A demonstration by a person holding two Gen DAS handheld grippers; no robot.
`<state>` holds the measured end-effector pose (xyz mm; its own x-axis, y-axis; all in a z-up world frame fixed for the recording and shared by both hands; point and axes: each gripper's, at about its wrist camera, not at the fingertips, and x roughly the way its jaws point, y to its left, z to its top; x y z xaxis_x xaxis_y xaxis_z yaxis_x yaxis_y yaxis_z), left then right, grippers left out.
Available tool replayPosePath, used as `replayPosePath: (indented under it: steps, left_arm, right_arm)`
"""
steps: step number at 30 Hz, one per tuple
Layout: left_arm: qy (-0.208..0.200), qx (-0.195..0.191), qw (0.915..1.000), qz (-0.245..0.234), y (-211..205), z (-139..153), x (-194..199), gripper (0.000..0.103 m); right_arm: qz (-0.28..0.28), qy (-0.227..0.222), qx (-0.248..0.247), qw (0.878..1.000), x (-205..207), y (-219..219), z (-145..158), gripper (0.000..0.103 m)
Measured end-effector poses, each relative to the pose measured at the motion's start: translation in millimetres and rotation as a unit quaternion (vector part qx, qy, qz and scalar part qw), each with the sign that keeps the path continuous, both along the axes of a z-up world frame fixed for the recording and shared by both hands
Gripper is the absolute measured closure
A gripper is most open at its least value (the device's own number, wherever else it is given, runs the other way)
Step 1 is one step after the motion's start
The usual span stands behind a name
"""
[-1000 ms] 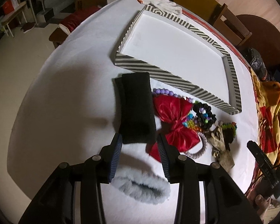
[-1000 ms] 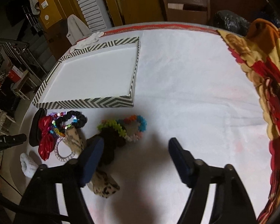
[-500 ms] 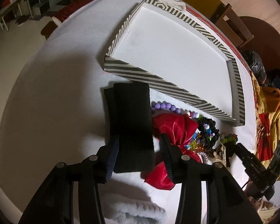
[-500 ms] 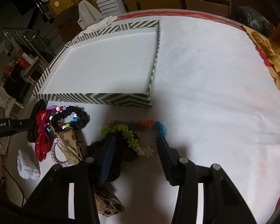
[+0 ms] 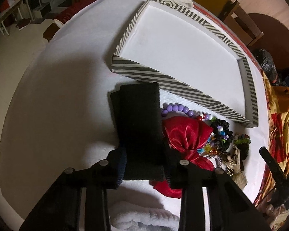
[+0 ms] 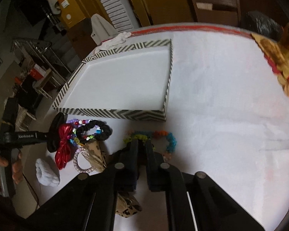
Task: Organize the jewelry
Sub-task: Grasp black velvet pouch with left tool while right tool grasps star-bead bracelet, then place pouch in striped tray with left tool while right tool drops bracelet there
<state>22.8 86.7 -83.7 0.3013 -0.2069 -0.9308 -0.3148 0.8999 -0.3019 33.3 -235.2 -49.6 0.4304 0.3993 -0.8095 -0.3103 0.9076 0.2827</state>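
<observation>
- Your round table under a white cloth (image 5: 54, 96) fills both views, its red-trimmed far edge curving along the top of the right wrist view.
- The shallow rectangular tray with grey-and-white chevron walls and a white floor (image 5: 163, 80) sits upper centre in the left wrist view and left of centre in the right wrist view (image 6: 113, 114).
- Your left gripper (image 5: 144, 161), low in its frame, has just been closing and now presses its pads on the near end of the wide black knitted band (image 5: 138, 119), which lies flat just before the tray's near wall.
- Your right gripper (image 6: 141, 154), bottom centre of its view, has just closed; its jaws pinch the green stretch of the multicoloured ruffled scrunchie (image 6: 169, 140).
- A shiny red satin bow (image 5: 185, 134) lies just right of the band.
- A black scrunchie with coloured beads (image 6: 98, 130) sits beside the bow.
- A string of purple beads (image 5: 177, 108) lies between the bow and the tray.
</observation>
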Motion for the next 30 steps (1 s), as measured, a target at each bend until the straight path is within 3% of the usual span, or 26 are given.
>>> replayPosePath:
  steps: [2, 4, 6, 12, 15, 16, 21, 30]
  left_arm:
    - [-0.004, 0.001, 1.0000, 0.000, 1.0, 3.7, -1.8, 0.066]
    - [-0.007, 0.008, 0.9999, -0.001, 0.6, 6.7, -3.7, 0.068]
    - [-0.006, 0.013, 0.9999, -0.003, -0.3, 7.2, -5.9, 0.068]
    - [-0.005, 0.011, 0.9999, -0.001, 5.6, 10.0, -11.2, 0.070]
    - [-0.005, 0.008, 1.0000, 0.002, 10.7, 13.4, -12.3, 0.070]
    - [-0.006, 0.007, 1.0000, 0.003, 12.3, 14.8, -13.2, 0.070]
    - [-0.015, 0.008, 0.9998, 0.006, 15.0, 24.4, -17.4, 0.070]
    - [-0.049, 0.022, 0.9985, -0.009, 7.6, 58.5, -17.6, 0.070]
  right_arm:
    - [0.002, -0.008, -0.019, 1.000, 1.4, 1.1, 0.8, 0.096]
    - [0.003, 0.003, -0.025, 1.000, 5.0, -0.6, -2.4, 0.080]
    - [0.000, 0.019, -0.021, 1.000, 12.3, 0.7, -7.9, 0.072]
    - [0.026, 0.043, -0.040, 0.998, 31.2, 21.0, -31.8, 0.072]
    - [0.022, 0.062, -0.017, 0.998, 35.4, 18.5, -38.9, 0.091]
    - [0.017, 0.061, -0.004, 0.998, 34.9, 15.7, -36.3, 0.091]
    - [-0.006, 0.033, 0.061, 0.998, 21.5, -7.0, -1.0, 0.091]
    - [-0.005, -0.021, 0.088, 0.996, 5.4, -6.5, 56.6, 0.091]
